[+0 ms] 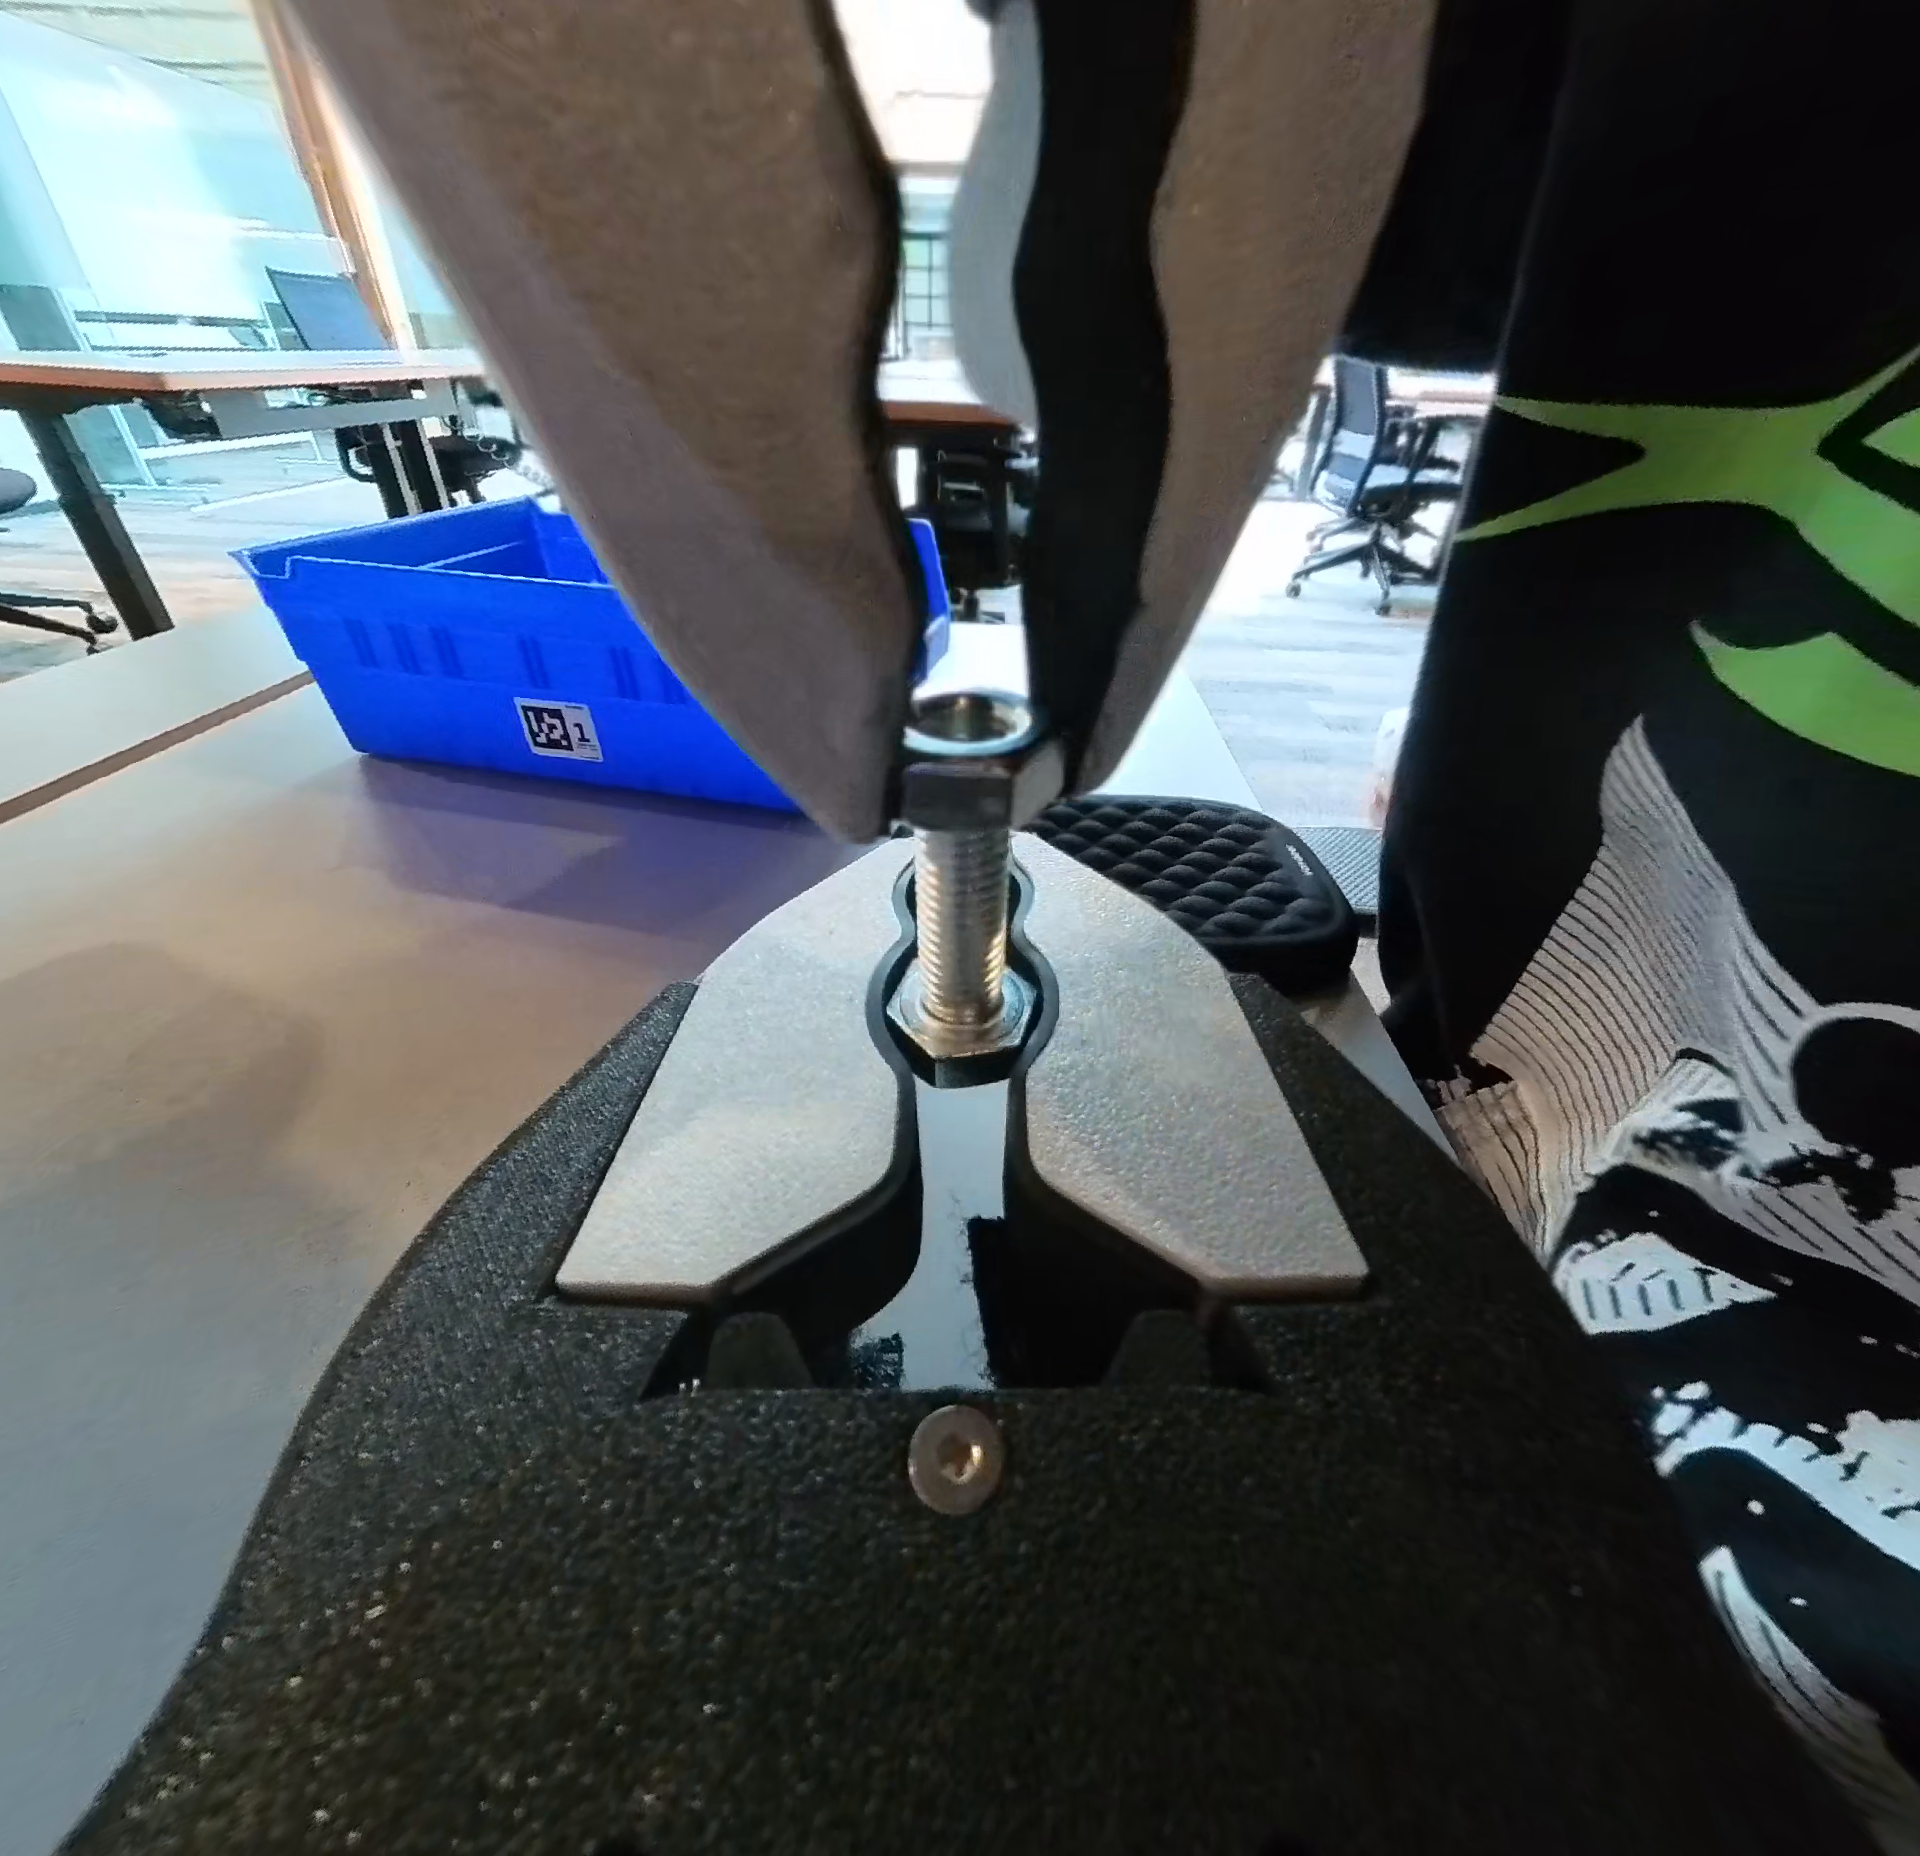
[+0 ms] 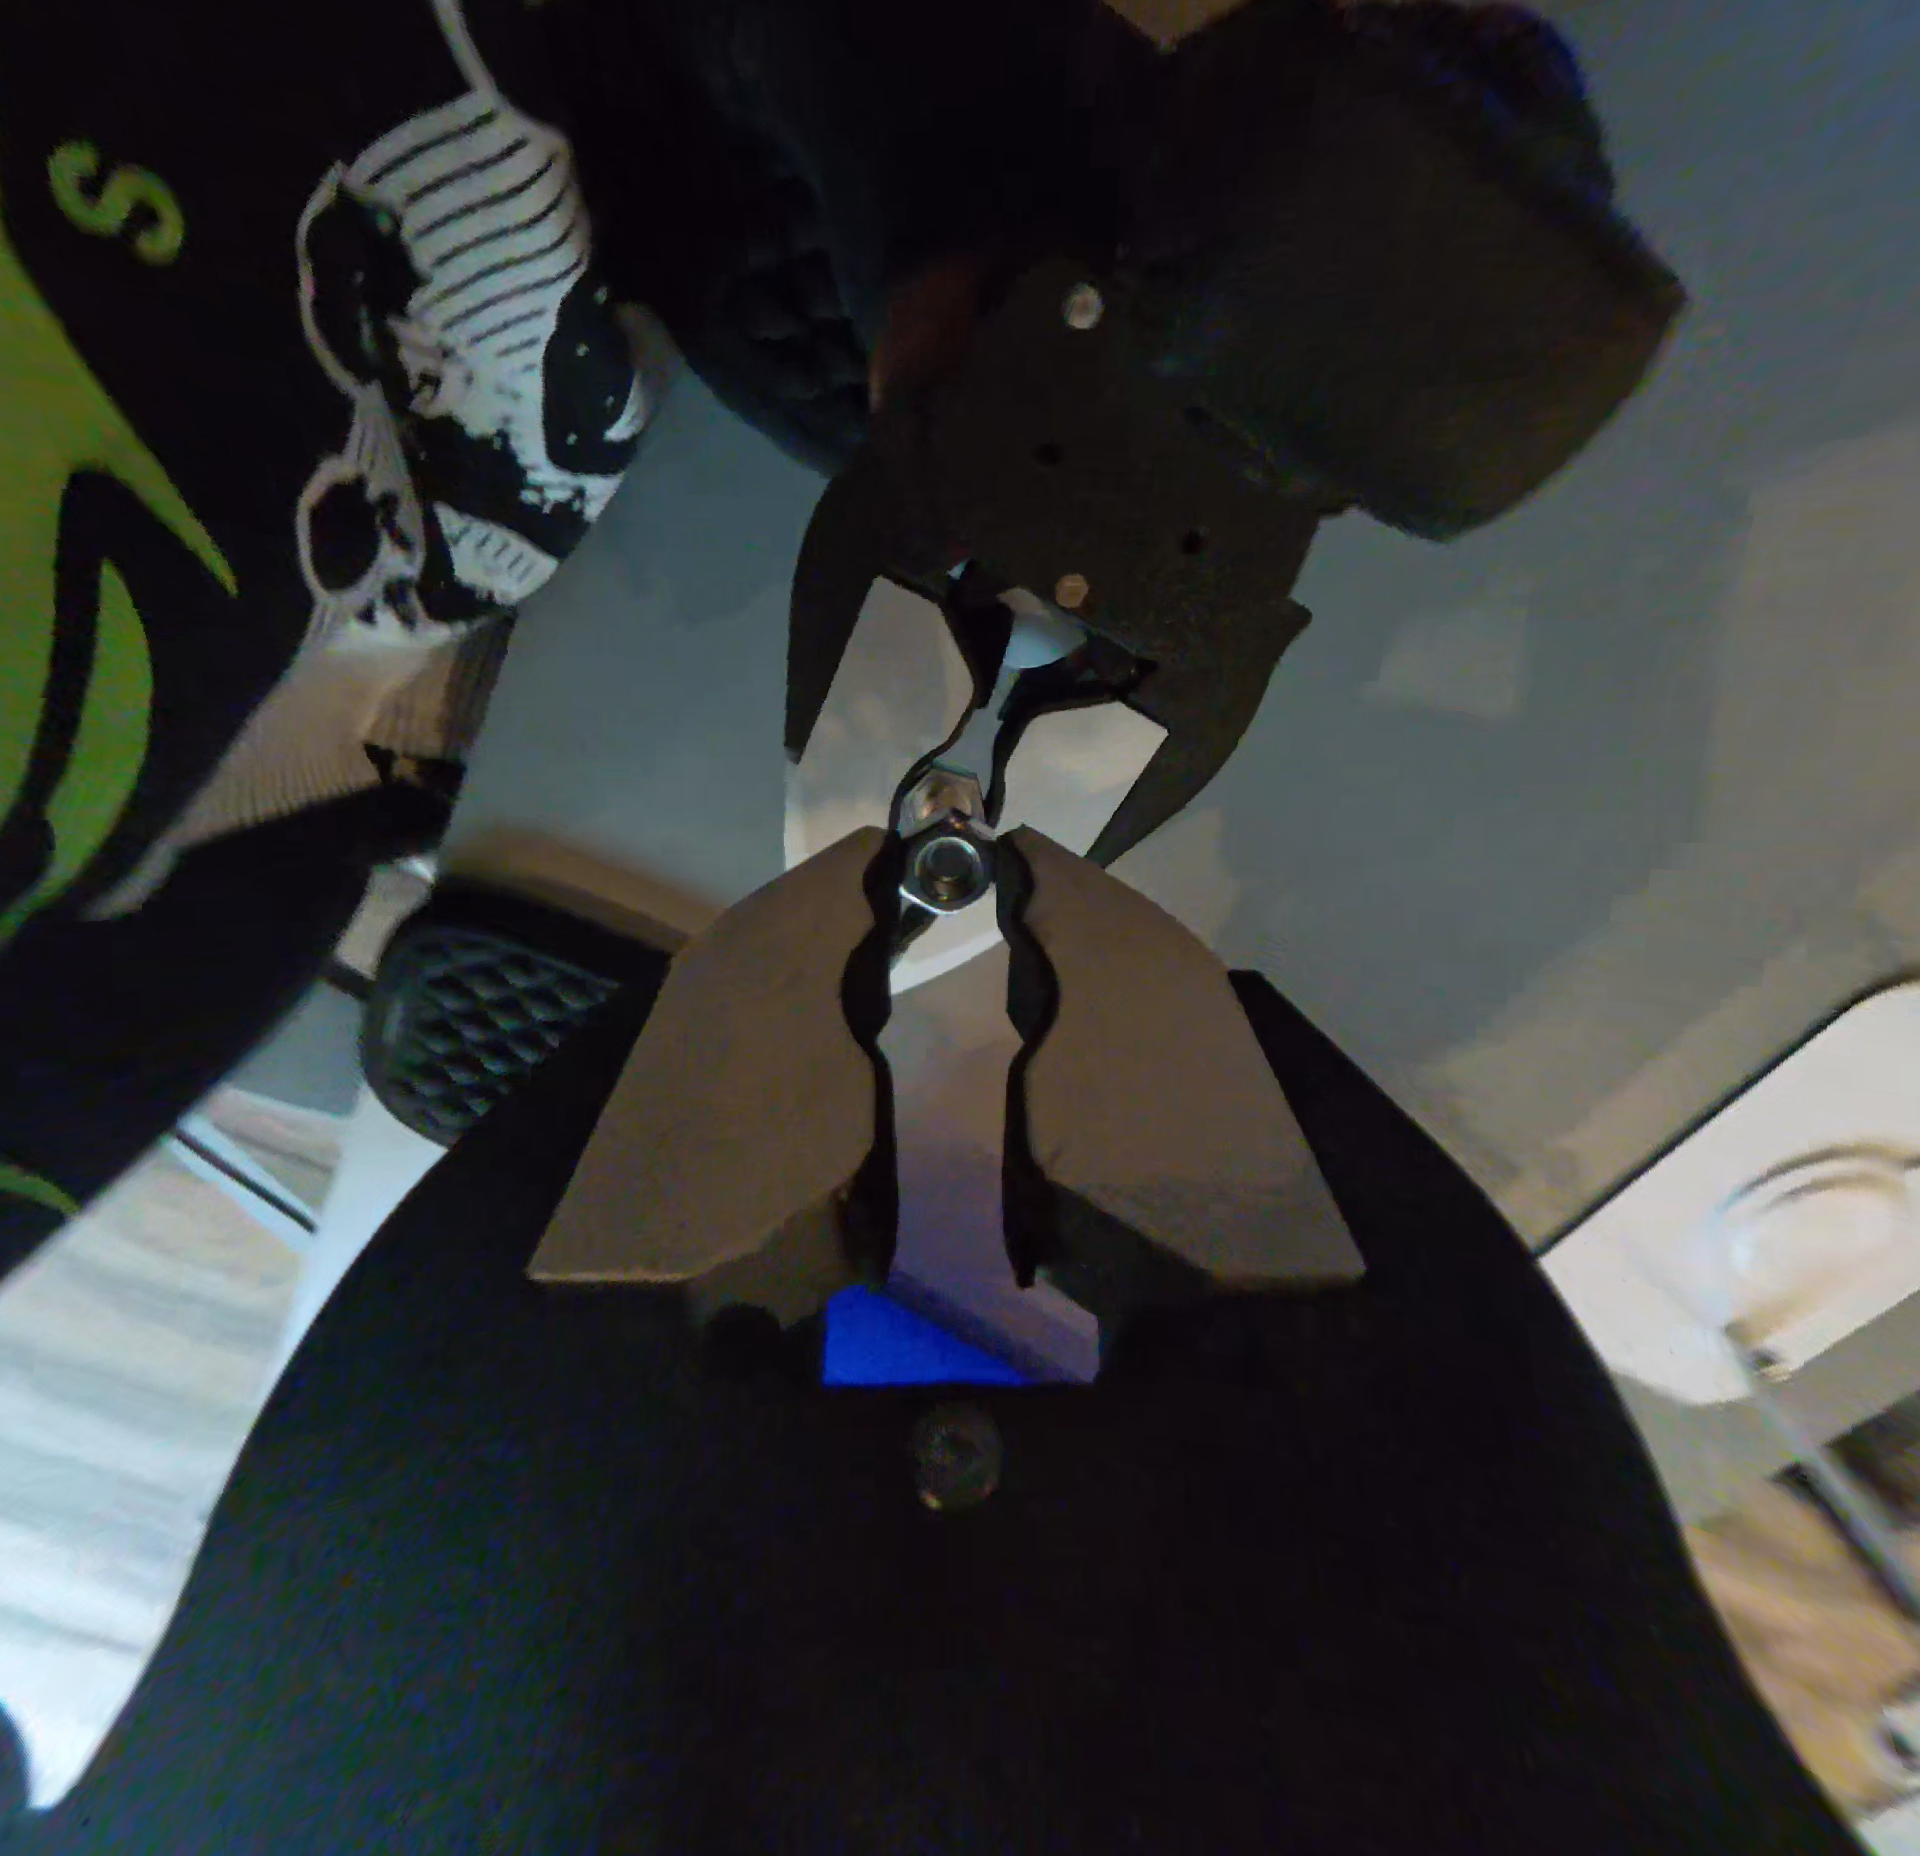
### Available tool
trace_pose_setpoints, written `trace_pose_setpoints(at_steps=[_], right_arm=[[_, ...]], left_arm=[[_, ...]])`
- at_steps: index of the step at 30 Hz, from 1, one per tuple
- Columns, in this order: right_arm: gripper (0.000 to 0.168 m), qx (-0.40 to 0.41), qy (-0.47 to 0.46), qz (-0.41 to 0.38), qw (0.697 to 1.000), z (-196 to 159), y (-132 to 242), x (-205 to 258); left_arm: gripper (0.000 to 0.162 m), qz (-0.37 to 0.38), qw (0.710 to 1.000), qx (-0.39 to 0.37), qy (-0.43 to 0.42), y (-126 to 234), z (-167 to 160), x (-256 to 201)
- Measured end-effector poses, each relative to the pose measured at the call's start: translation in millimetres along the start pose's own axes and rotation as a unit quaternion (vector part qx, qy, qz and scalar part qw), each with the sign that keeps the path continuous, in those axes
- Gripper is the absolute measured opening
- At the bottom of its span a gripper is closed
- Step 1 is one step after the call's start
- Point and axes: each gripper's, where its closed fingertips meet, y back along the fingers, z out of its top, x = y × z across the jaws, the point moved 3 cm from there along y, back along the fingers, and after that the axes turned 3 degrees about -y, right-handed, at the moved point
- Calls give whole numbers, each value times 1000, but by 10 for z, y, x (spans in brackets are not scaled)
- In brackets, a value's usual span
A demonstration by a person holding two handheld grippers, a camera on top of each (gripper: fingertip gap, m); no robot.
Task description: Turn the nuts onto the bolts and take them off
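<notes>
In the left wrist view my left gripper (image 1: 961, 876) is shut on a silver bolt (image 1: 958, 933). The bolt's hex head sits in the notch between the fingers and its threaded shaft points away from the camera. A silver nut (image 1: 971, 741) sits at the tip of the shaft. My right gripper (image 1: 971, 767) comes from above and is shut on that nut. In the right wrist view my right gripper (image 2: 940, 850) pinches the nut (image 2: 940, 866) at its fingertips, seen end-on. The left gripper (image 2: 951, 778) faces it from beyond.
A blue bin (image 1: 499, 653) stands on the grey table (image 1: 260, 975) to the left behind the grippers. A black padded wrist rest (image 1: 1195, 871) lies to the right. A person in a black printed shirt (image 1: 1662, 871) is close on the right. Desks and office chairs stand behind.
</notes>
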Motion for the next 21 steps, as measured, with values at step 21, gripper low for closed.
trace_pose_setpoints(at_steps=[21], right_arm=[[43,-33,120,-40,991,-10,171,64]], left_arm=[[12,1,1000,-9,2,17,21,-10]])
